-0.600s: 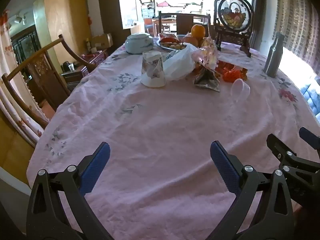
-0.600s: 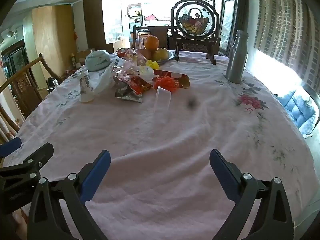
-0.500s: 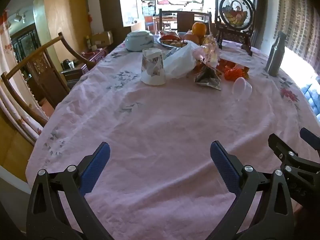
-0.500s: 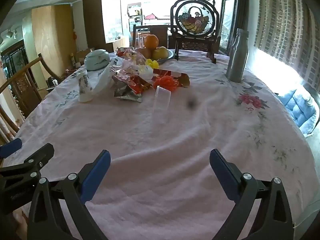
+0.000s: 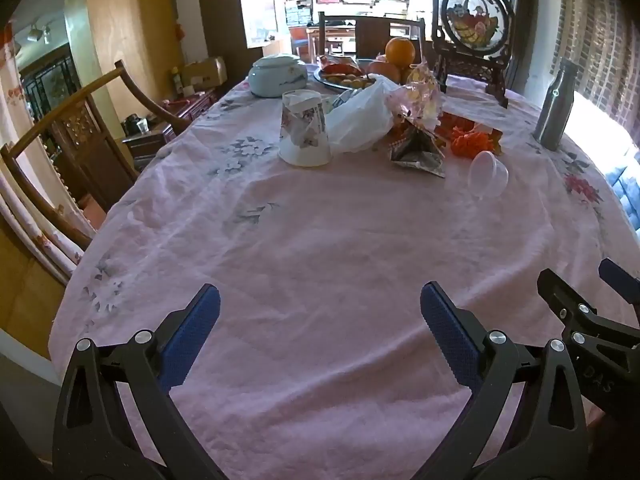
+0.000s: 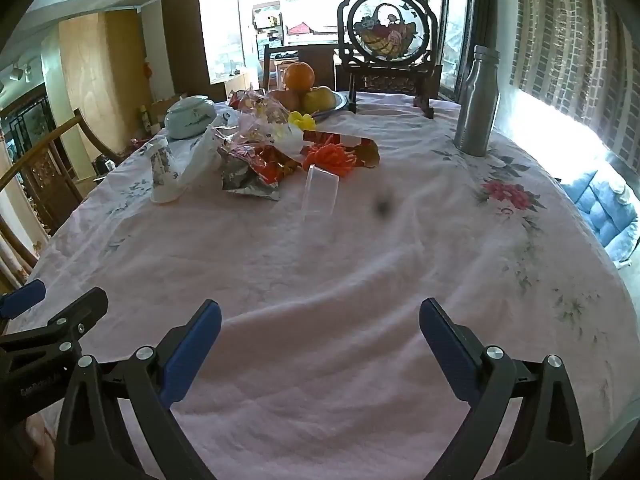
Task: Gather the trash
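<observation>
Little has shifted since the earlier frames; both views only edged slightly. Trash, a clear plastic cup [image 6: 320,194], foil wrapper [image 6: 256,172] and white bag [image 5: 360,120], lies mid-counter [image 5: 320,260], well apart from both tools. Left tool [image 5: 320,336] and right tool [image 6: 320,340] hover spread wide, empty. Collection hasn't begun; next comes reaching forward to the cup.

The left gripper [image 5: 320,320] is a matte black plastic frame with two angular arms, silver round screw heads at the pivots and blue textured rubber pads [image 5: 188,334] inside each finger. The right gripper [image 6: 320,332] is the same build, with faint white lettering on its side.
</observation>
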A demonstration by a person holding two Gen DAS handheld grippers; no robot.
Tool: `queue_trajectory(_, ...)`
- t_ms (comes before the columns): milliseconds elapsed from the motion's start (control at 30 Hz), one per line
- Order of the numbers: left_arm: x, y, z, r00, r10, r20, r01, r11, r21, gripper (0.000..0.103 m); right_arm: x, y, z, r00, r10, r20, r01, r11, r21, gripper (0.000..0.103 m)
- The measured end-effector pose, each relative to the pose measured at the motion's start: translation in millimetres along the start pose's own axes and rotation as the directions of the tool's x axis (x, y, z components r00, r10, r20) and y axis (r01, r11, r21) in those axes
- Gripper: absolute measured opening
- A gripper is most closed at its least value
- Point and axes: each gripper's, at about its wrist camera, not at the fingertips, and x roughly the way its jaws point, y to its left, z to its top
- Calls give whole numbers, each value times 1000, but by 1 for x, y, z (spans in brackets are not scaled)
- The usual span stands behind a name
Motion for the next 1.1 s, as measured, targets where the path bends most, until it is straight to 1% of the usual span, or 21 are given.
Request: queue_trajectory(1100, -7, 2, -2, 1000, 5, 7, -5, 1000, -5, 96, -10, -4, -3, 1000, -3, 14, 4, 1000, -6, 98)
